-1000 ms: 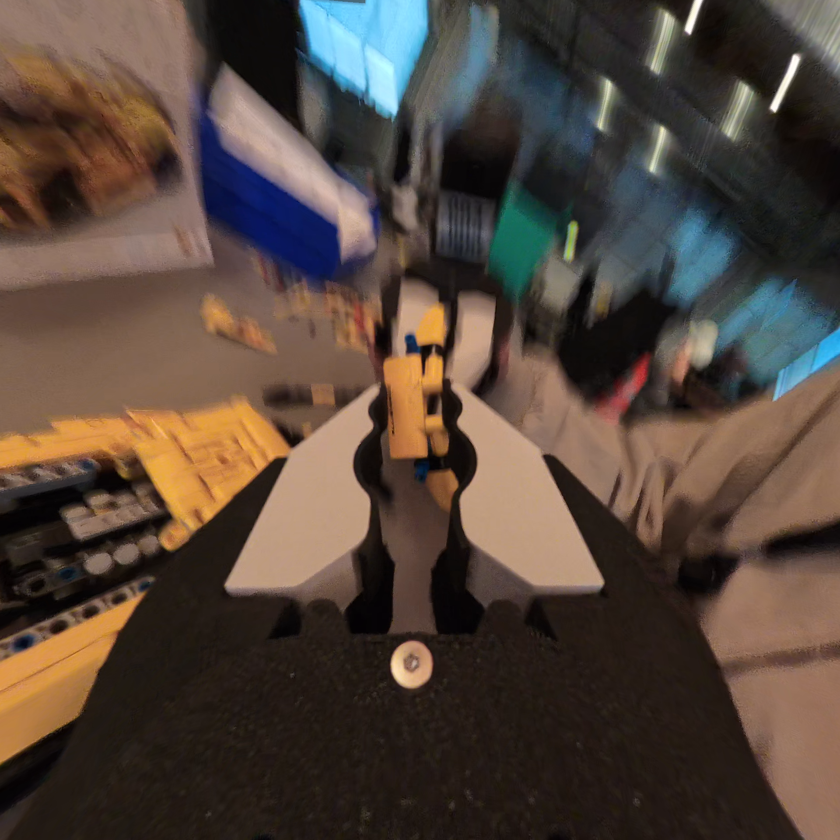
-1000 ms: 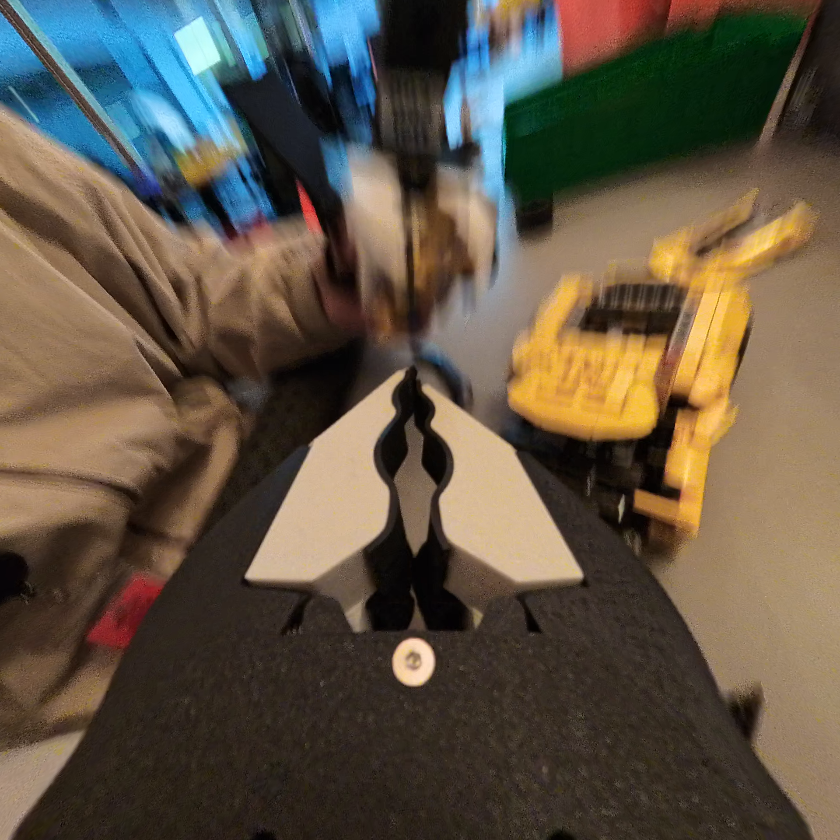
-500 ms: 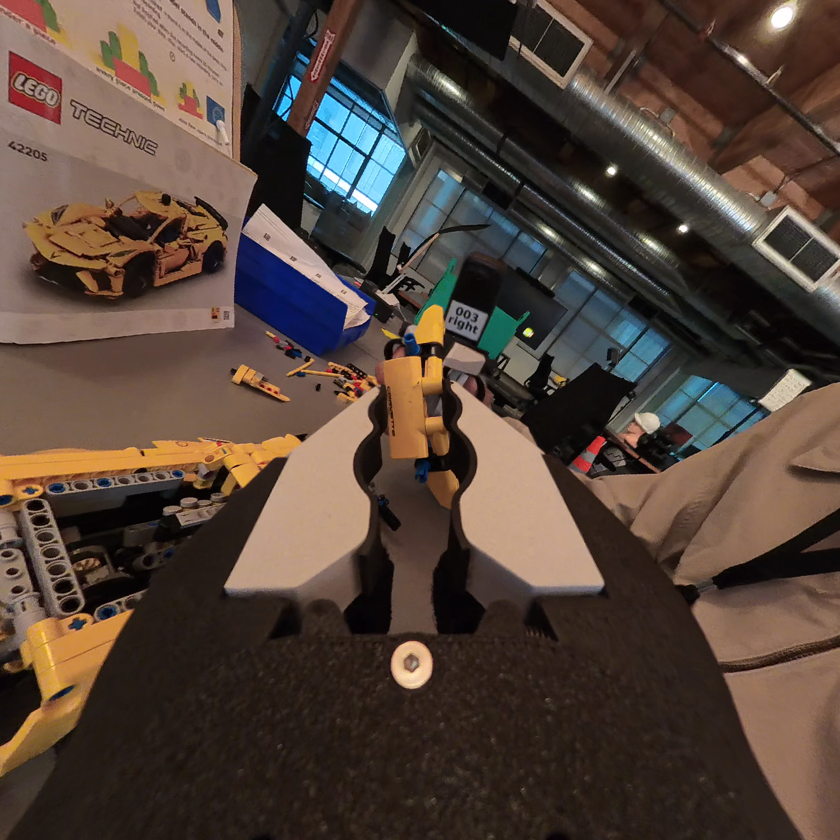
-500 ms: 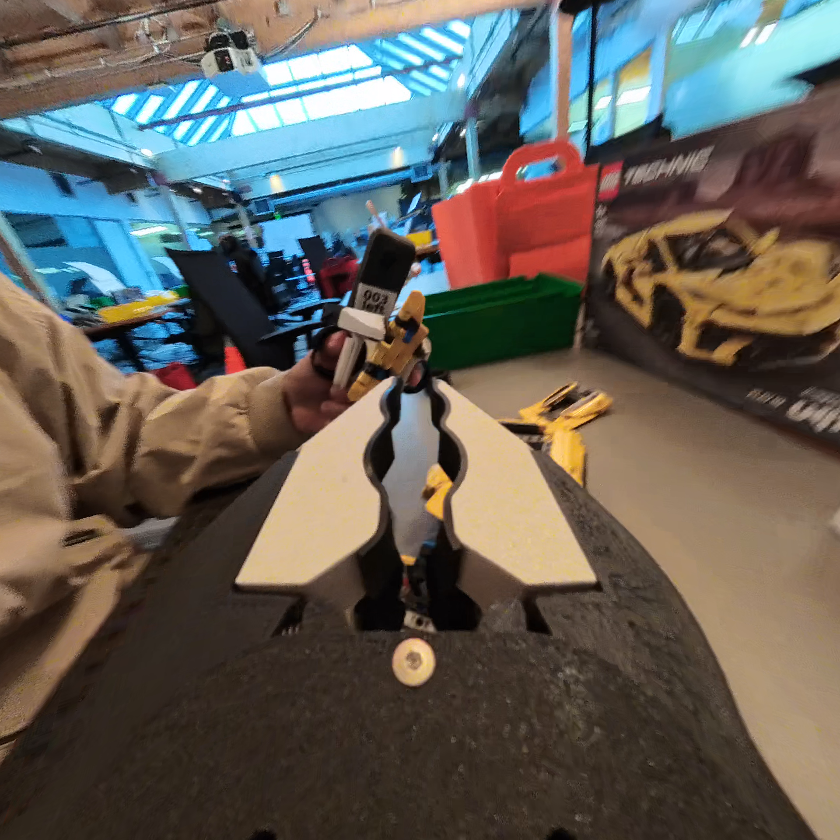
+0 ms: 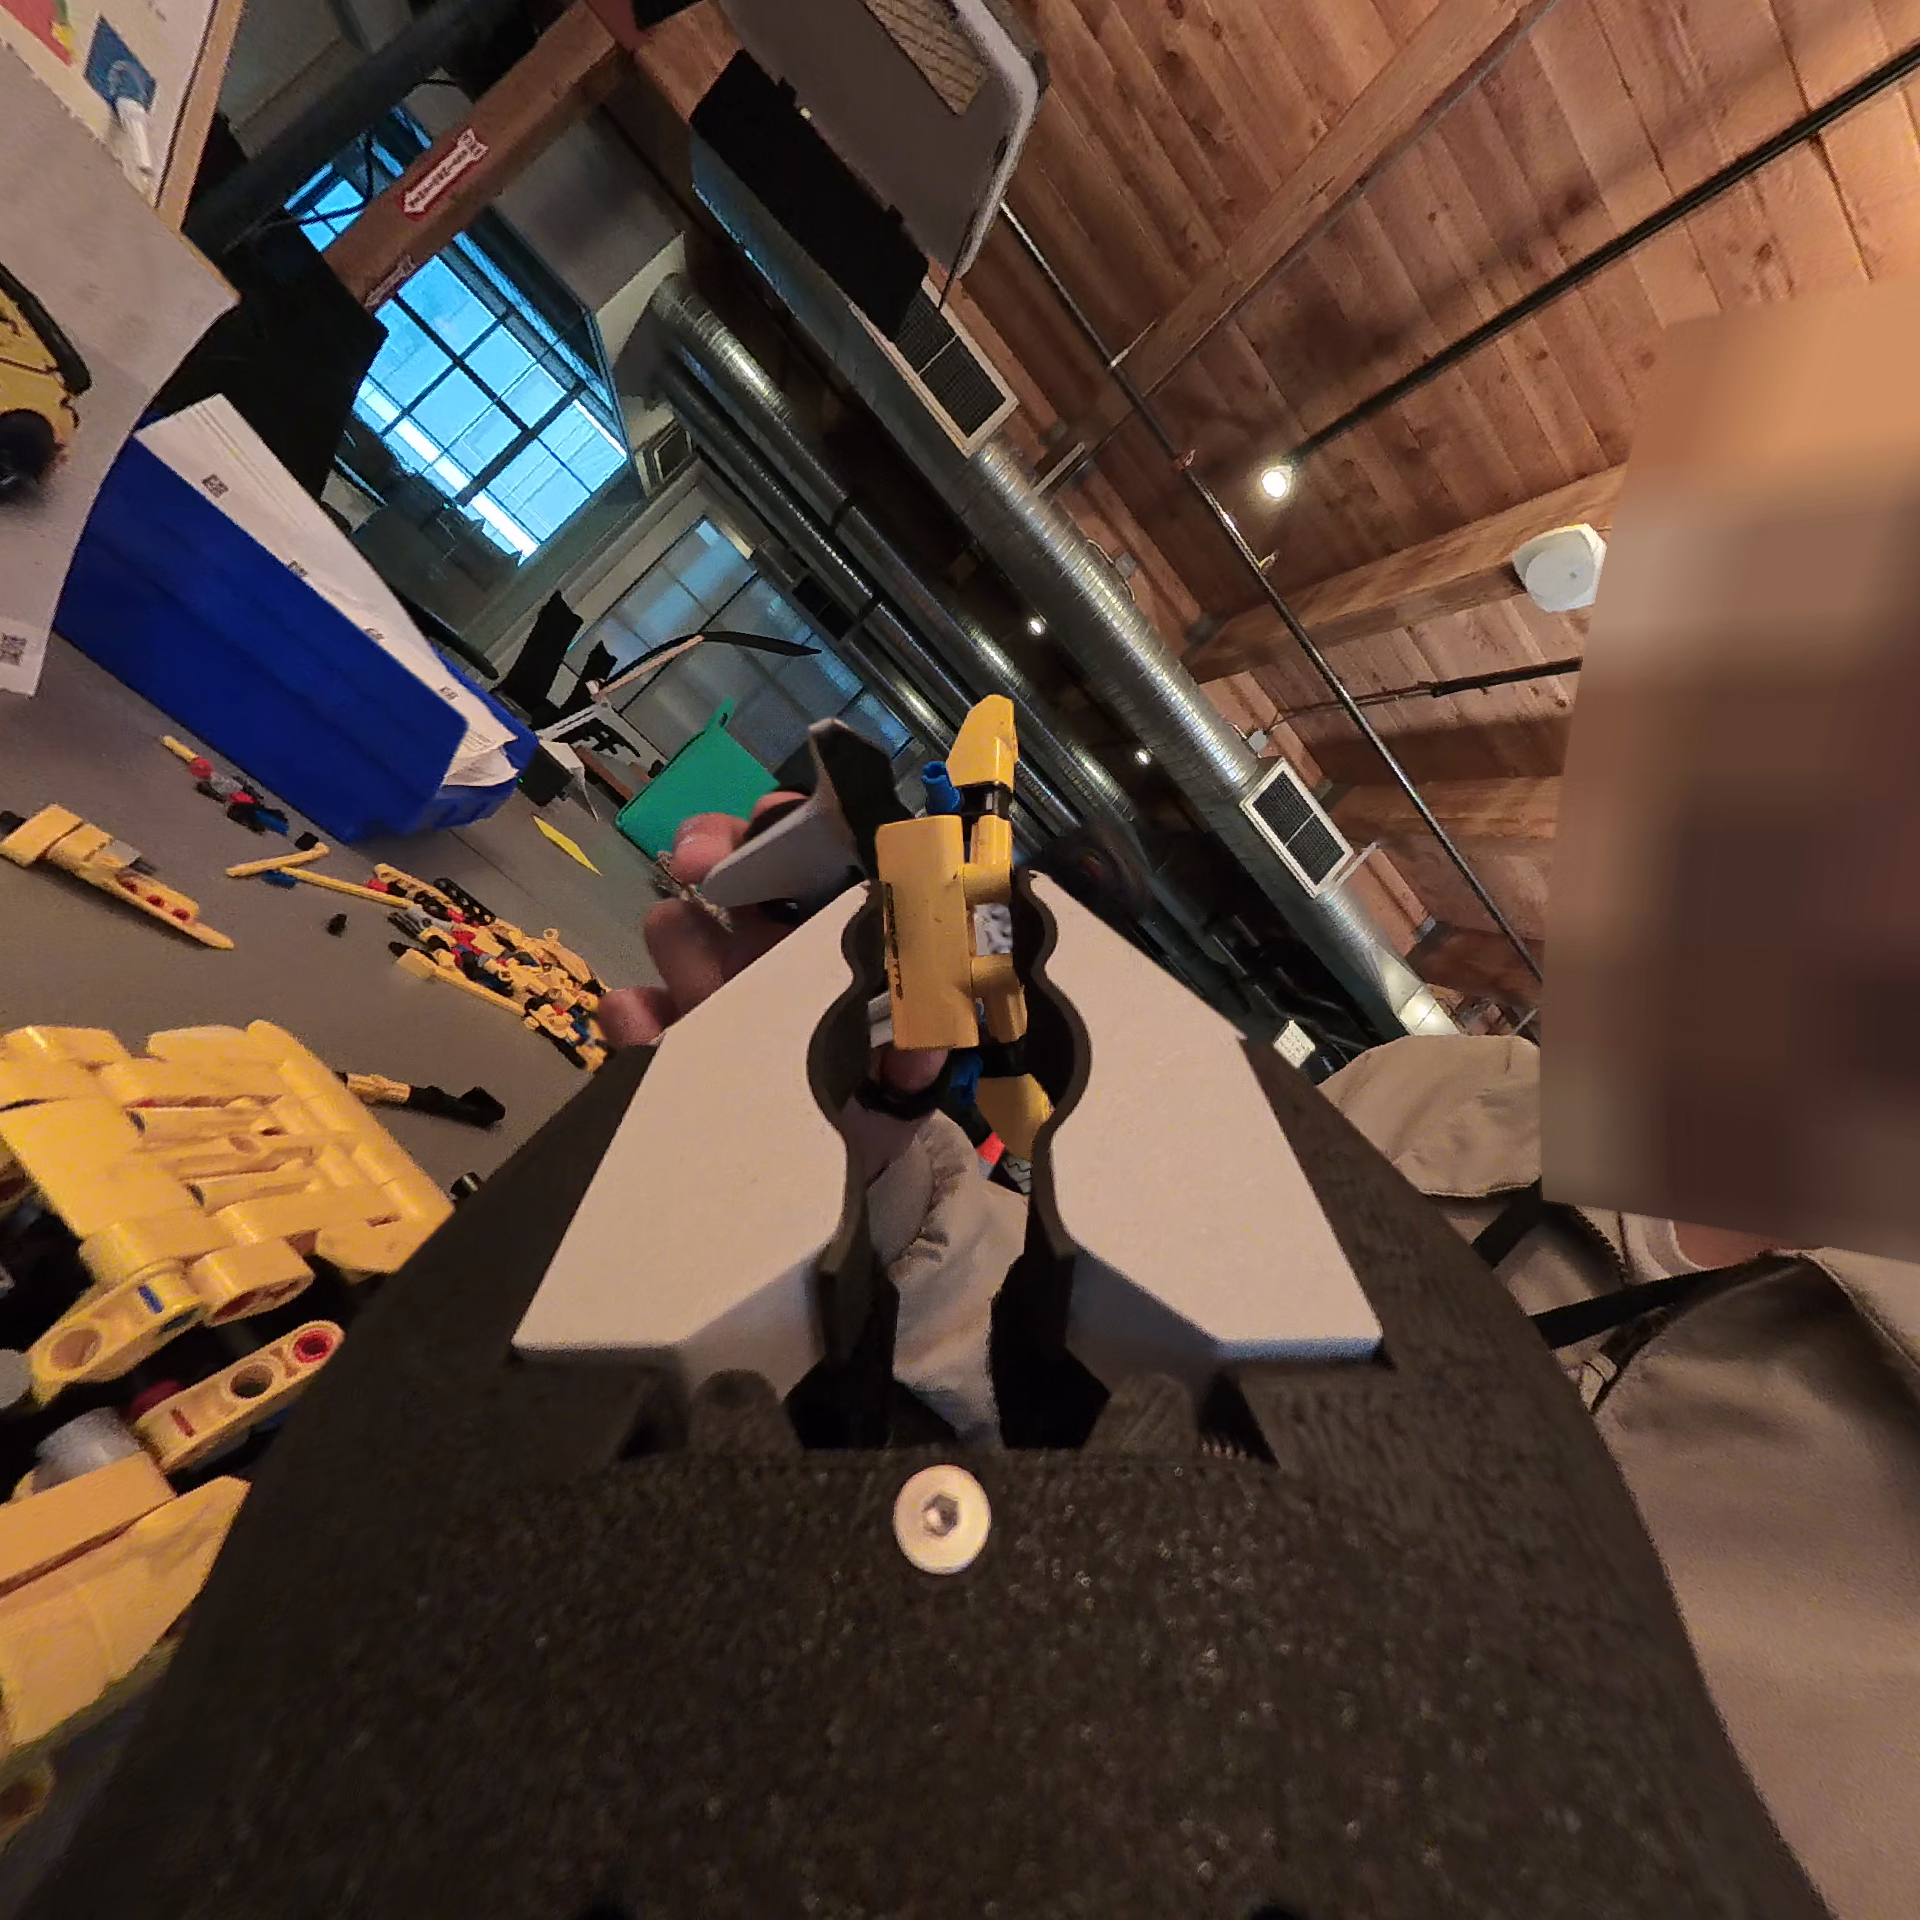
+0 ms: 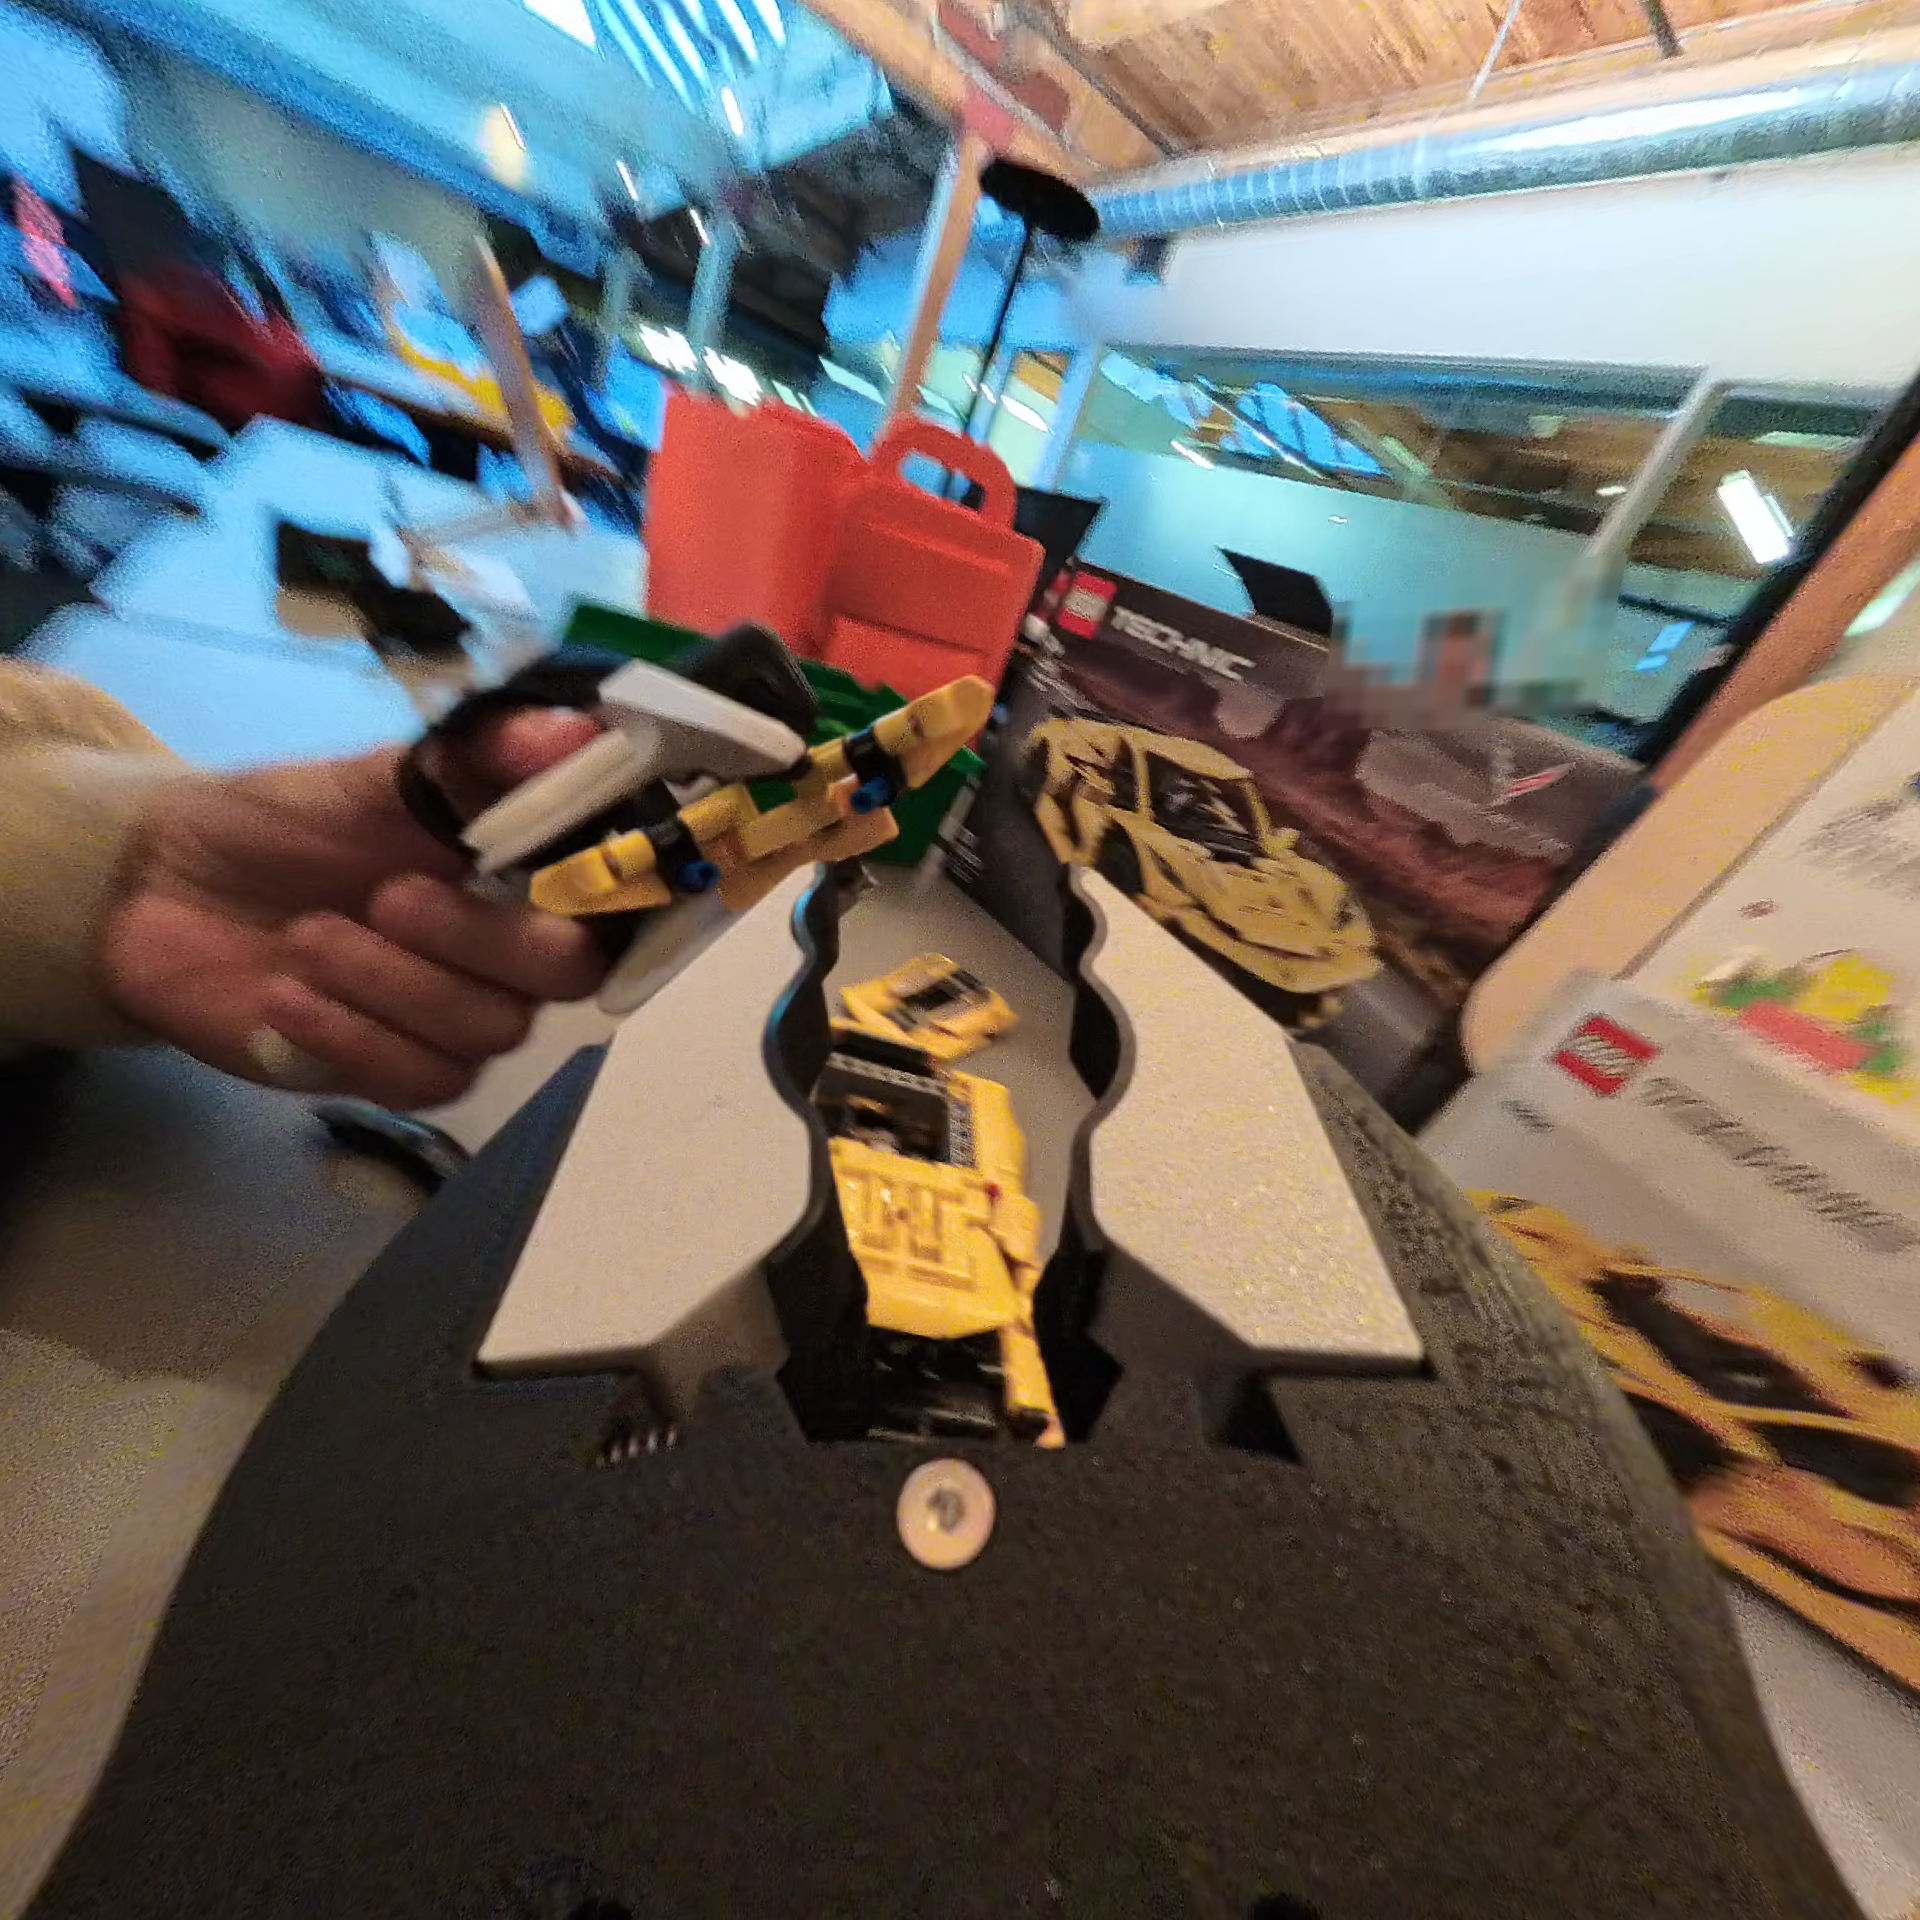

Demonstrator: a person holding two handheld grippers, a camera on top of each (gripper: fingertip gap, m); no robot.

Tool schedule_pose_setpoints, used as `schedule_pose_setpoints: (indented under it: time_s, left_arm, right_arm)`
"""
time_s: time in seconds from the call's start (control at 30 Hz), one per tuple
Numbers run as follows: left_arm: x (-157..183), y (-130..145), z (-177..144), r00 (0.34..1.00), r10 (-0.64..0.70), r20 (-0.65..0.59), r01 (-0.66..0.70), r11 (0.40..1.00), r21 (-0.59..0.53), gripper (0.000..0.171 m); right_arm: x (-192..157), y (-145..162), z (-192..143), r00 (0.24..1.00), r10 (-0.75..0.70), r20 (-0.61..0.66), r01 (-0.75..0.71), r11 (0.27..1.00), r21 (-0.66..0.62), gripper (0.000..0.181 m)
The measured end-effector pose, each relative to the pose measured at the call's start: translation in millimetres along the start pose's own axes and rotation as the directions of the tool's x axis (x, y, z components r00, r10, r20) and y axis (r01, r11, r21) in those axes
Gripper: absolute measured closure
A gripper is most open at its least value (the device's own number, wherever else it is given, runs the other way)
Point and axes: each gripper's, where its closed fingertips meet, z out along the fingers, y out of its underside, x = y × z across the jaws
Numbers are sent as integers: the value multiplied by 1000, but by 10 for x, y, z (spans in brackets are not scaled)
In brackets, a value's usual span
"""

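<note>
My left gripper (image 5: 948,906) is shut on a small yellow brick assembly (image 5: 940,935) with blue pins and holds it up in the air, tilted toward the ceiling. My right gripper (image 6: 948,883) is open and empty, its fingers apart. In the right wrist view the left gripper (image 6: 675,758) shows at the left in a hand (image 6: 312,914), with the yellow assembly (image 6: 769,831) just left of my right fingertips and apart from them. A yellow brick car model (image 6: 935,1216) lies on the grey table below the right gripper; it also shows in the left wrist view (image 5: 208,1153).
Loose yellow pieces (image 5: 499,951) lie scattered on the table (image 5: 260,987) beside a blue bin (image 5: 239,644). A red case (image 6: 842,561), a green bin (image 6: 904,727), a boxed set with a car picture (image 6: 1299,831) and a booklet (image 6: 1714,1195) stand around the right side. Left and right tips are no more than a few centimetres apart.
My right gripper has opened from shut to wide and drawn off to the right of the assembly. My left gripper has tilted upward with the assembly still in it.
</note>
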Motion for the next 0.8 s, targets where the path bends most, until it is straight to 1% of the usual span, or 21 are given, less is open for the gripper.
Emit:
schedule_pose_setpoints:
  time_s: [0.03,0.07,0.1,0.17,0.2,0.3,0.33,0.37,0.5,0.63,0.8]
  left_arm:
    - [-23,11,2,1000,-5,10,5,1000,-3,149]
    - [-42,17,3,1000,-10,18,11,1000,-2,149]
    - [-58,20,2,1000,-18,23,18,1000,2,149]
    - [-119,3,-11,998,-30,50,29,999,24,149]
    - [-131,-11,-21,998,-45,48,43,998,37,149]
    - [-170,-34,-47,995,-87,42,85,994,62,149]
    - [-179,-31,-50,995,-94,42,92,994,61,149]
    - [-181,-28,-50,994,-98,41,95,994,59,149]
    - [-189,-7,-40,994,-101,43,99,994,46,149]
    - [-190,-2,-42,994,-100,45,98,994,42,149]
    - [-189,67,-1,995,-89,53,89,996,5,149]
  right_arm:
    - [-14,13,18,996,-73,-46,72,997,-26,142]
    - [-24,-15,30,989,-118,-88,117,993,-20,145]
    - [-47,-29,41,982,-155,-108,153,988,-23,149]
    - [-30,-42,48,962,-218,-166,212,976,-51,150]
    - [-14,-31,52,948,-256,-189,246,967,-72,154]
    - [-59,-17,65,911,-363,-194,349,931,-102,172]
    - [-73,-2,72,902,-386,-194,370,922,-112,174]
    - [-83,8,80,896,-401,-193,384,916,-118,176]
    - [-94,38,91,890,-416,-185,398,908,-129,175]
    - [-87,43,91,890,-417,-185,397,908,-133,168]
    - [-76,53,86,877,-440,-192,419,897,-142,177]
